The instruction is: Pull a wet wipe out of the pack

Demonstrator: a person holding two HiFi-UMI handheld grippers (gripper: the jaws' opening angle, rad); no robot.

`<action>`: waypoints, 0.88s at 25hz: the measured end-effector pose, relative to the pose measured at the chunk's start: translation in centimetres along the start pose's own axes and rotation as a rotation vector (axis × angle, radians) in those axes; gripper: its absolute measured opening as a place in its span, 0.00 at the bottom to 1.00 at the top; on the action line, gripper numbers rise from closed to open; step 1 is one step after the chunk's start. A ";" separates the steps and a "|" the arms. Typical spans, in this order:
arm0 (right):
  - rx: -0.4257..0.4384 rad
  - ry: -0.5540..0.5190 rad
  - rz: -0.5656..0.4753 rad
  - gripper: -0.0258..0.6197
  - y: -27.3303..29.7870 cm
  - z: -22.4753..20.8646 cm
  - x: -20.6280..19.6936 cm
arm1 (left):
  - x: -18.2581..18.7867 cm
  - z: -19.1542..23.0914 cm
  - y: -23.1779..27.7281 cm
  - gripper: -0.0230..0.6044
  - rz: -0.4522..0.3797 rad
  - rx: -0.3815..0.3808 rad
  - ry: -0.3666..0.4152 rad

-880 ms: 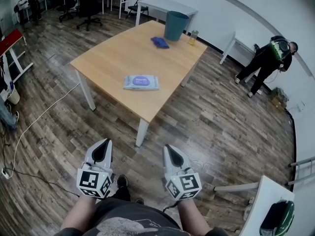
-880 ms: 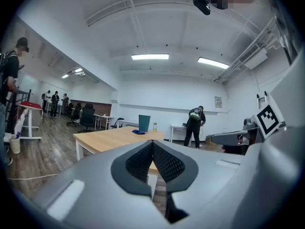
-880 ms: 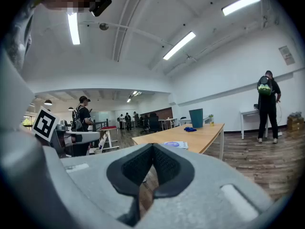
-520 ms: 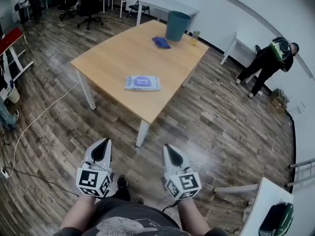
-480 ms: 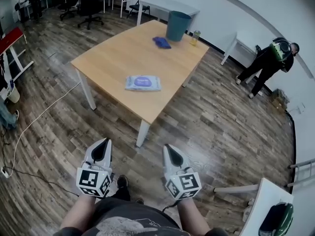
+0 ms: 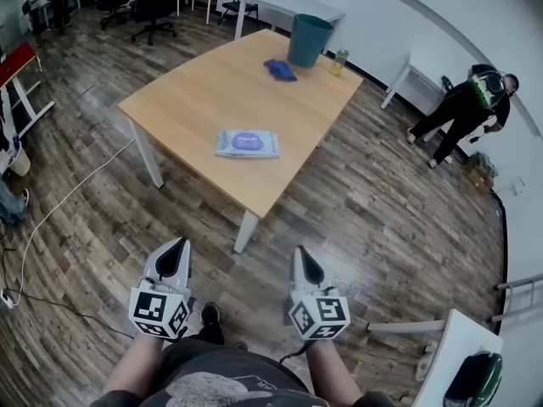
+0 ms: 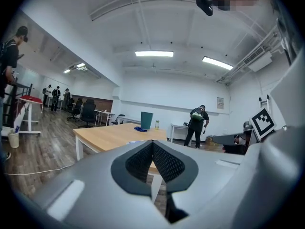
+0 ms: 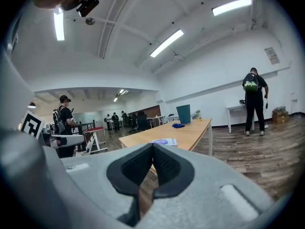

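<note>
A flat white and purple wet wipe pack (image 6: pixel 247 143) lies on the wooden table (image 6: pixel 195 100) ahead, near its front corner; the right gripper view shows the pack (image 8: pixel 162 141) over the jaws. My left gripper (image 6: pixel 179 246) and right gripper (image 6: pixel 300 253) hang side by side above the floor, well short of the table. Both point forward, almost level. Each has its jaws shut with nothing between them, as the left gripper (image 7: pixel 153 142) and right gripper (image 8: pixel 153 146) show in their own views.
On the table's far end stand a teal bin (image 6: pixel 308 40), a blue cloth (image 6: pixel 280 69) and a small bottle (image 6: pixel 339 62). A person (image 6: pixel 465 108) stands at the right by a white desk. Cables (image 6: pixel 51 219) trail on the floor at left. Another white desk corner (image 6: pixel 462 346) is at lower right.
The right gripper has shifted slightly to the right. The table and pack sit a little nearer and lower in the head view. Nothing was grasped.
</note>
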State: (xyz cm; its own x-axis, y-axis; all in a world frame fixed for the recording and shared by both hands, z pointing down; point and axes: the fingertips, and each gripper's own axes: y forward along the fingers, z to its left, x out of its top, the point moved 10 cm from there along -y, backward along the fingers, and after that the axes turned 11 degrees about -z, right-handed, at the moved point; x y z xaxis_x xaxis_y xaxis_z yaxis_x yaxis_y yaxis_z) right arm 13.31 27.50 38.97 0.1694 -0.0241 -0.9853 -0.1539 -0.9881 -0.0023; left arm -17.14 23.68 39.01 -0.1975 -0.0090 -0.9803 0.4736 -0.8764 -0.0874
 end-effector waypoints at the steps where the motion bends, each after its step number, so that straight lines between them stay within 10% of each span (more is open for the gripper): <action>1: -0.005 -0.011 0.004 0.02 0.4 -0.1 0.1 | -0.1 0.3 0.4 0.07 0.003 -0.004 -0.009; 22: -0.038 -0.027 0.071 0.02 8.2 -1.1 -1.5 | -1.9 5.3 9.0 0.07 0.072 -0.096 -0.023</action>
State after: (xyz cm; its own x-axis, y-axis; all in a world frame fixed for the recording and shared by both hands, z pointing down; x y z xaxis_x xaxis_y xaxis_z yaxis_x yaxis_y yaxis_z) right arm 12.90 19.26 40.59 0.1325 -0.0908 -0.9870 -0.1275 -0.9891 0.0739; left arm -17.05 13.25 41.08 -0.1797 -0.0821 -0.9803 0.5669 -0.8230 -0.0350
